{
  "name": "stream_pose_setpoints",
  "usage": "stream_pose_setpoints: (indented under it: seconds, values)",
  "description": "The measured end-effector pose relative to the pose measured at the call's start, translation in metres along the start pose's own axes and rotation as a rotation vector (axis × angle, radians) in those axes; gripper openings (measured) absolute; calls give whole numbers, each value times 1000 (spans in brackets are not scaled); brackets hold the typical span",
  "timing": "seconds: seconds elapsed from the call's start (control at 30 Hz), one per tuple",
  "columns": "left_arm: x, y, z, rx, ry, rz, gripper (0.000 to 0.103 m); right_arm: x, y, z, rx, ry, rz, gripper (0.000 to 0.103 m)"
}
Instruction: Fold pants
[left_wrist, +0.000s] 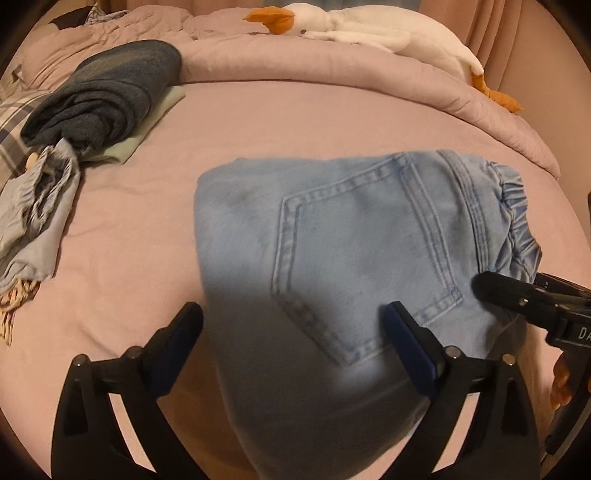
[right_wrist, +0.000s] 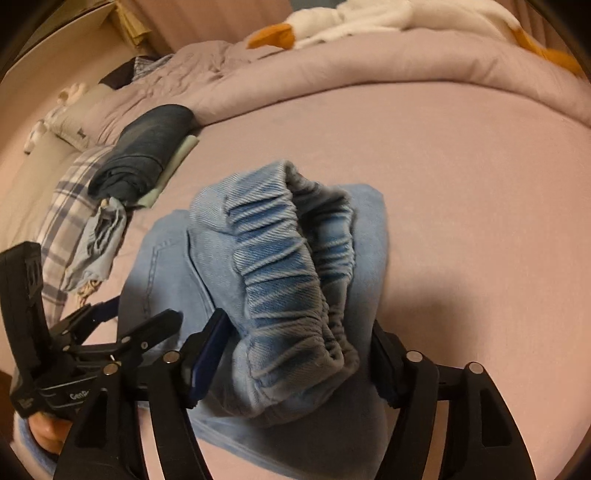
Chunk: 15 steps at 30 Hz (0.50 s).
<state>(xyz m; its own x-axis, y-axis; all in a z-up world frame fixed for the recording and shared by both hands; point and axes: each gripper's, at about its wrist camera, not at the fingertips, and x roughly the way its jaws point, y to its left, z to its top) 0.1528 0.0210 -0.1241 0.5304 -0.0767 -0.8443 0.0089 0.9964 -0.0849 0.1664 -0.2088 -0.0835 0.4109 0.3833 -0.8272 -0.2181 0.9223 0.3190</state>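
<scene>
Bed (left_wrist: 332, 122) sheet lies bare to the right and behind, giving room to move; a pile of folded clothes (left_wrist: 107, 96) sits well apart at the left. Pants (left_wrist: 332, 240) lie mid-bed, folded to a compact packet, so folding looks nearly finished. Left gripper (left_wrist: 291, 332) stands wide apart over the near edge; right gripper (right_wrist: 295, 354) straddles the elastic waistband (right_wrist: 291, 266), pads seemingly off it, holding nothing; next likely withdrawing clear

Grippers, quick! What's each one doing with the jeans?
Left gripper: open, holding nothing, over the jeans.
Right gripper: open around the elastic waistband, not squeezing.
</scene>
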Motion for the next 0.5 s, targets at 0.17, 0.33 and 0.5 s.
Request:
stream_pose_setpoints:
  seconds: [0.17, 0.33, 0.5]
  values:
    - [-6, 1, -23, 0, 4, 3, 102, -9, -11, -13, 23, 29, -37, 84]
    - [-9, 2, -31, -23, 7, -11, 102, -12, -14, -22, 13, 36, -54, 86]
    - [-15, 0, -34, -21, -5, -1, 102, -13, -8, -26, -25, 39, -94, 86]
